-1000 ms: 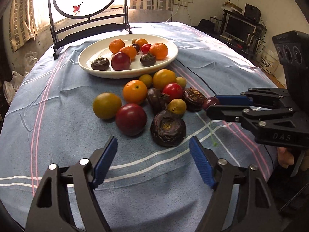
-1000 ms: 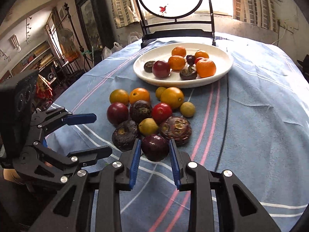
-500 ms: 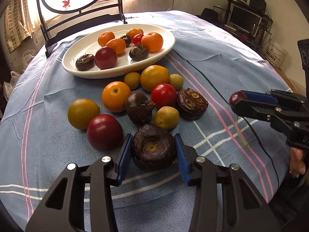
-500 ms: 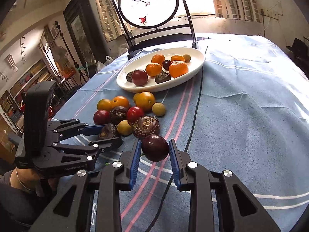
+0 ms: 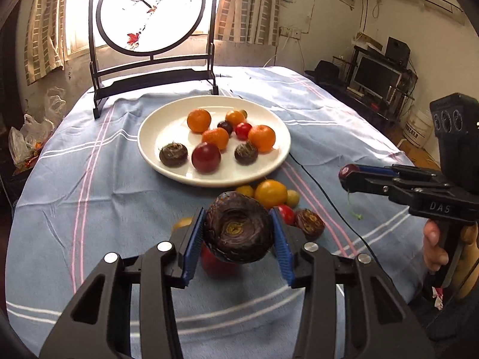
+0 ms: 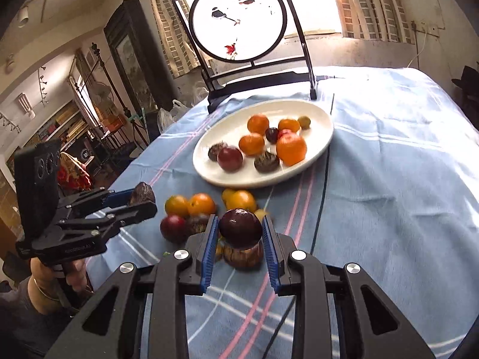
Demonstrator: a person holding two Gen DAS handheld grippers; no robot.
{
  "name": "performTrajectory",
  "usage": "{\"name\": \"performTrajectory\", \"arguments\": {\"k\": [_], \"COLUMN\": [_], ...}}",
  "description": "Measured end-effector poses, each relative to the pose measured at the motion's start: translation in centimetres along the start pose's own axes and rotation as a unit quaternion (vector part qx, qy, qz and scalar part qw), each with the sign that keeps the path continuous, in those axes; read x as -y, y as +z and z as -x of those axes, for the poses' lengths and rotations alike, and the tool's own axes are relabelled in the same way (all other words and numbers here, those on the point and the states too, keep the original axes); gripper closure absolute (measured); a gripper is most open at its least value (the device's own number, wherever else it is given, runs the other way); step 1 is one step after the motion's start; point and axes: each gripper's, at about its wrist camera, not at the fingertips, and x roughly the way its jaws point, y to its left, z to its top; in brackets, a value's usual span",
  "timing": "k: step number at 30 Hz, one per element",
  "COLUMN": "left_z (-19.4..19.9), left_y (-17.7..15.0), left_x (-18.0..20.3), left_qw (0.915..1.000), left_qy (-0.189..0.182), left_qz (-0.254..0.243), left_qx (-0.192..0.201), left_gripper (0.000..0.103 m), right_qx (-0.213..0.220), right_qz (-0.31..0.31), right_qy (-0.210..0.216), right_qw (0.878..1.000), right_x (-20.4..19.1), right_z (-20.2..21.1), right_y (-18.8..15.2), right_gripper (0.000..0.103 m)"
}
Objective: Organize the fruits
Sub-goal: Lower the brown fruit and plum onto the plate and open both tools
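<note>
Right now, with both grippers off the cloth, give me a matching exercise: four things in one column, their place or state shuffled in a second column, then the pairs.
Things:
1. dark wrinkled fruit
2. smooth dark purple fruit
3. white plate
4. round screen on its black stand

Places or states:
A. at the far end of the table, behind the plate
B. clamped in the left gripper
C. holds oranges and dark fruits on the blue striped cloth
D. clamped in the right gripper

Pairs: 1-B, 2-D, 3-C, 4-A
</note>
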Motion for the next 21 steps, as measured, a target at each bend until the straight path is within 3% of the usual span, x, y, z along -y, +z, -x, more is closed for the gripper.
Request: {"name": "performTrajectory", "arguments": {"k": [5, 9, 12, 14, 17, 21], "left_z": [-4.2, -8.8, -11.5, -12.3, -10.7, -6.6], "left_y": [5.8, 8.9, 9.7, 9.8, 9.3, 6.9], "left_x": [-2.6, -4.8, -5.8, -6.3, -6.9, -5.3], "left_qw": [0.9999, 0.9988, 0.9974, 0.9965, 0.9963, 0.9987], "left_qy": [0.006, 0.018, 0.024, 0.026, 0.015, 0.019], "left_qz": [0.013, 0.038, 0.052, 0.060, 0.076, 0.042], "left_qx": [-0.003, -0.026, -0.044, -0.053, -0.038, -0.022], "left_gripper": [0.060, 0.060, 0.060, 0.046, 0.037, 0.036], "right_qx": [0.008, -0.009, -0.022, -0.023, -0.013, -0.002], "right_qz": [-0.007, -0.022, -0.036, -0.044, -0.050, -0.033], "right_qy": [-0.008, -0.029, -0.037, -0.039, -0.042, -0.048], "right_qw": [1.000, 0.999, 0.998, 0.998, 0.998, 0.998], "right_x": [0.5, 1.8, 2.8, 3.4, 3.5, 2.6], "right_z": [-3.8, -8.8, -12.1, -12.9, -11.8, -8.1], "right_y": [7.2, 10.7, 11.3, 11.3, 10.5, 8.1], "right_gripper": [0.073, 0.073, 0.073, 0.064, 0.058, 0.058]}}
